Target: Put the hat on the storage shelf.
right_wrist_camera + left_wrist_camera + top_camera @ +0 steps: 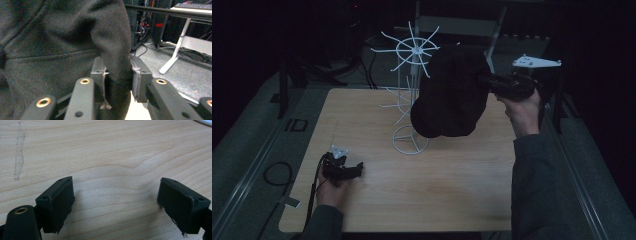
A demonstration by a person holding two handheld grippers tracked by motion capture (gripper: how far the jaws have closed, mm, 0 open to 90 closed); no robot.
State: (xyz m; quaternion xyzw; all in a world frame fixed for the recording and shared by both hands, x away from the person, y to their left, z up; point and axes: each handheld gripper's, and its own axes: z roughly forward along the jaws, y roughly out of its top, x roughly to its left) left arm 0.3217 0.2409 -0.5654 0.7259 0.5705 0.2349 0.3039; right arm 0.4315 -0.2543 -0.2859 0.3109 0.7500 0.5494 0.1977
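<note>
Cap (pixel 451 92) right of rack (pixel 411 90)

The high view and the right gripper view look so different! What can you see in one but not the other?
The high view alone has the white wire rack, the light wooden table and the left hand-held gripper, resting open on it.

The right gripper view alone gives the close-up: a fold of cloth pinched between the jaws, with a white desk leg behind.

Both show the black fabric cap held by the right hand-held gripper.

A black fabric cap (pixel 452 92) hangs crumpled beside the white wire rack (pixel 411 95).
</note>
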